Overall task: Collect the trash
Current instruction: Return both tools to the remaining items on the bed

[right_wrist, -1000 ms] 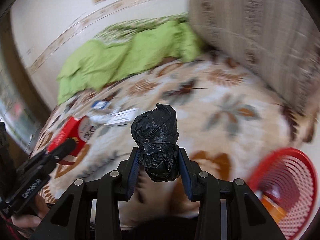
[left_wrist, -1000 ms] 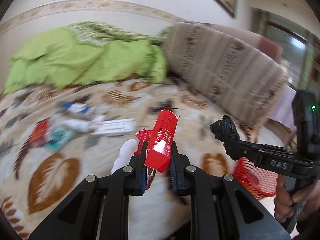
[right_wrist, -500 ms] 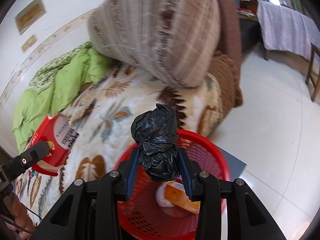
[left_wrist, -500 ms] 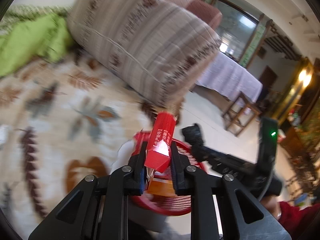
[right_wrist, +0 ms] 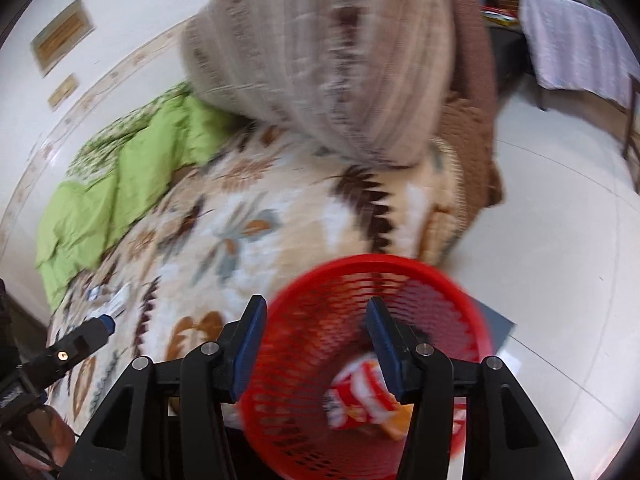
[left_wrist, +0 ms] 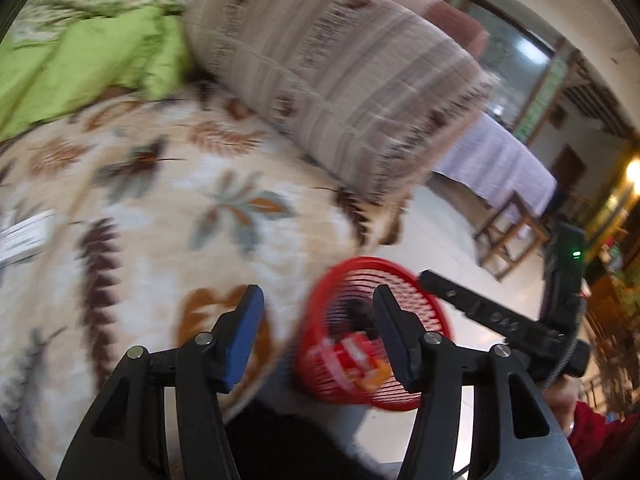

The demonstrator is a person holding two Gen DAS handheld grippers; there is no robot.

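A red mesh basket (left_wrist: pixel 360 266) stands on the floor by the bed's edge. In it lie a red packet (left_wrist: pixel 352 354) and a dark crumpled bag (left_wrist: pixel 354 308). My left gripper (left_wrist: pixel 316 320) hangs above the basket with its jaws opening and nothing between them. The right gripper (left_wrist: pixel 436 282) reaches in from the right over the rim. The right wrist view looks down into the basket (right_wrist: pixel 380 260) with the red packet (right_wrist: pixel 356 396) at its bottom. My right gripper (right_wrist: pixel 316 328) also has its jaws opening, with nothing in them. The left gripper (right_wrist: pixel 100 326) shows at the lower left.
The bed carries a leaf-patterned blanket (left_wrist: pixel 180 208), a green quilt (left_wrist: pixel 80 64) and a big striped bolster (left_wrist: pixel 340 92). A white box (left_wrist: pixel 24 236) lies on the blanket at the far left. Beyond the tiled floor (right_wrist: pixel 560 240) stand a lilac-covered table (left_wrist: pixel 500 168) and a wooden stool (left_wrist: pixel 508 236).
Both grippers swung from the bed to over the red basket and opened. The red packet left the left jaws and the black bag left the right jaws; both now lie in the basket.
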